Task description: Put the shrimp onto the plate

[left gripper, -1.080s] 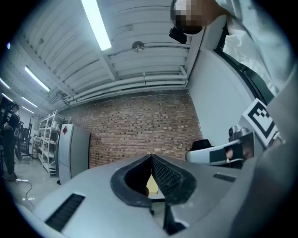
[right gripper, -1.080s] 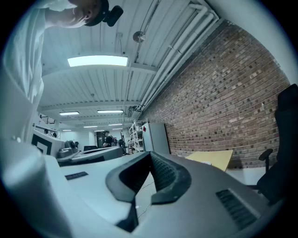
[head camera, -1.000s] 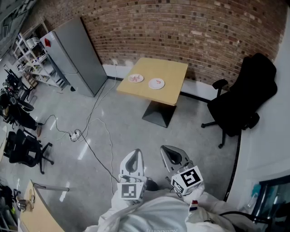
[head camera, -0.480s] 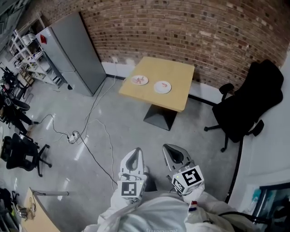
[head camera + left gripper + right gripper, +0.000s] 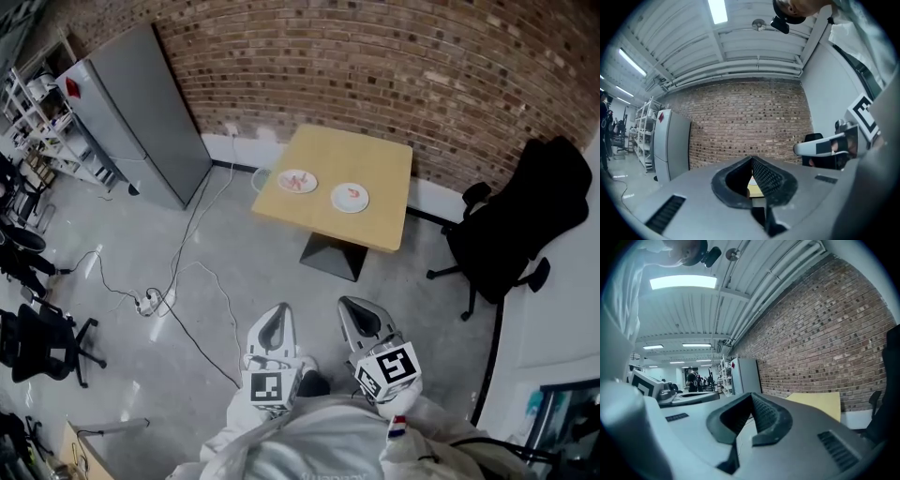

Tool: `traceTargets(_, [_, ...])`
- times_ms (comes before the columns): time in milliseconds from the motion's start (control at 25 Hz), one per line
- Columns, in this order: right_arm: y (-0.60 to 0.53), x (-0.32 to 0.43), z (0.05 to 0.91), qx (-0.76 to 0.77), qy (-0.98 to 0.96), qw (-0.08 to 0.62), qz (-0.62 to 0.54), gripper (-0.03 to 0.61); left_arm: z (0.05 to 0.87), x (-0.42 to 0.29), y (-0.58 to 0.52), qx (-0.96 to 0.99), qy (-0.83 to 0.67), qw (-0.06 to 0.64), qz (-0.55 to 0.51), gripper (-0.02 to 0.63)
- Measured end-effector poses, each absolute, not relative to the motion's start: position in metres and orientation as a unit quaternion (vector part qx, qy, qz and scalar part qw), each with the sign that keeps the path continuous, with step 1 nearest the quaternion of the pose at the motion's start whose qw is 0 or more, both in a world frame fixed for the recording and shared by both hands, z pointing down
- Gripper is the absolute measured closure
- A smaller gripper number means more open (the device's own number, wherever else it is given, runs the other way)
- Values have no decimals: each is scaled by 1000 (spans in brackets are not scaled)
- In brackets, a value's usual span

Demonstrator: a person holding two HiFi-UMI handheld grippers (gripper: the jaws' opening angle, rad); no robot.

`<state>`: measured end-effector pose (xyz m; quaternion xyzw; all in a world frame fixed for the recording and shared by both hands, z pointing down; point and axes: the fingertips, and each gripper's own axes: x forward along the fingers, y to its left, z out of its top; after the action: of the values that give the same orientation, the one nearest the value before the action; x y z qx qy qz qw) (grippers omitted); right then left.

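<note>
Head view: shrimp (image 5: pixel 296 181) on left plate (image 5: pixel 308 175), second plate (image 5: pixel 362 199) just beside it, both on the table (image 5: pixel 375 155). Left gripper (image 5: pixel 279 312) and right gripper (image 5: pixel 348 306) well apart from them, both closed, empty. Risk: arriving with jaws unopened would likely shove shrimp off.

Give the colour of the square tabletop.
The tabletop is pale yellow-tan, clearest in the head view.

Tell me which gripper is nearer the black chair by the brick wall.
Right. The right gripper is below and left of the black chair in the head view; the left gripper lies further left, beyond it.
</note>
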<state>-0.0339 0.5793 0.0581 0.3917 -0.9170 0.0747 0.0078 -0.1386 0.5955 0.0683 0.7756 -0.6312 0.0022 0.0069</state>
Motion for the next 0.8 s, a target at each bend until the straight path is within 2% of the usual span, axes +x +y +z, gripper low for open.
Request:
traceTargets(440, [501,-91,65,441,-894,20,76,554,76,-214,517,783,-622,5,-5,603])
traceTargets(800, [473,-94,70,483,-872,18,80,554,83,-230,483,797,-603,11,2,603])
